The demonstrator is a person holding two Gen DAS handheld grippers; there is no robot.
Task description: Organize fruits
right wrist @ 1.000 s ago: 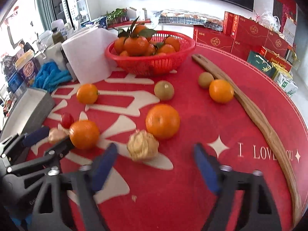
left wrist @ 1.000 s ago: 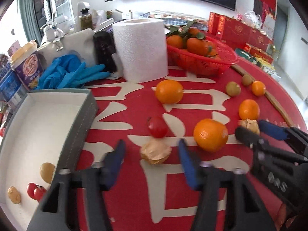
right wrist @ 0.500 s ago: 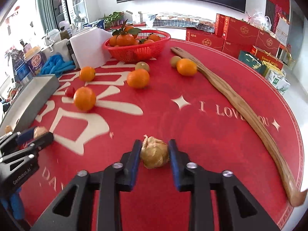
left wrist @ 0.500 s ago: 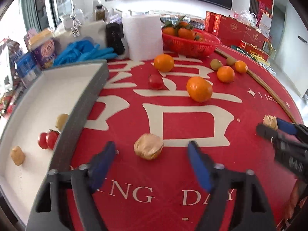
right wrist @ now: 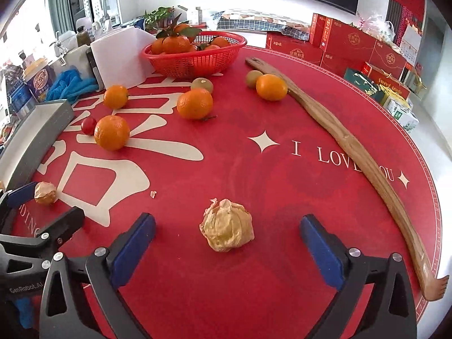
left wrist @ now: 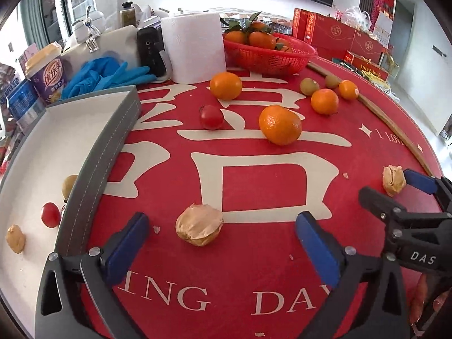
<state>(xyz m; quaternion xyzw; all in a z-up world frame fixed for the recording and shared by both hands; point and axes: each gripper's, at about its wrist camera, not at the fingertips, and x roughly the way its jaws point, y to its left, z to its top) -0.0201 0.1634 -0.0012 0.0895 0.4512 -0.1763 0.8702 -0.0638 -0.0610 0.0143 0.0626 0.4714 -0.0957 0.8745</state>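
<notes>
Holding both wide open, jaws just spread, I have a husked fruit [left wrist: 199, 228] lying free between the left hand-held gripper [left wrist: 221, 244] fingers and another [right wrist: 226, 229] between the right hand-held gripper [right wrist: 227, 247]; few fruits sit in the tray [left wrist: 93, 166] left of me, oranges [left wrist: 280, 124] ahead remain.

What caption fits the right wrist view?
Right gripper open astride a papery husked fruit on the red tablecloth.
</notes>
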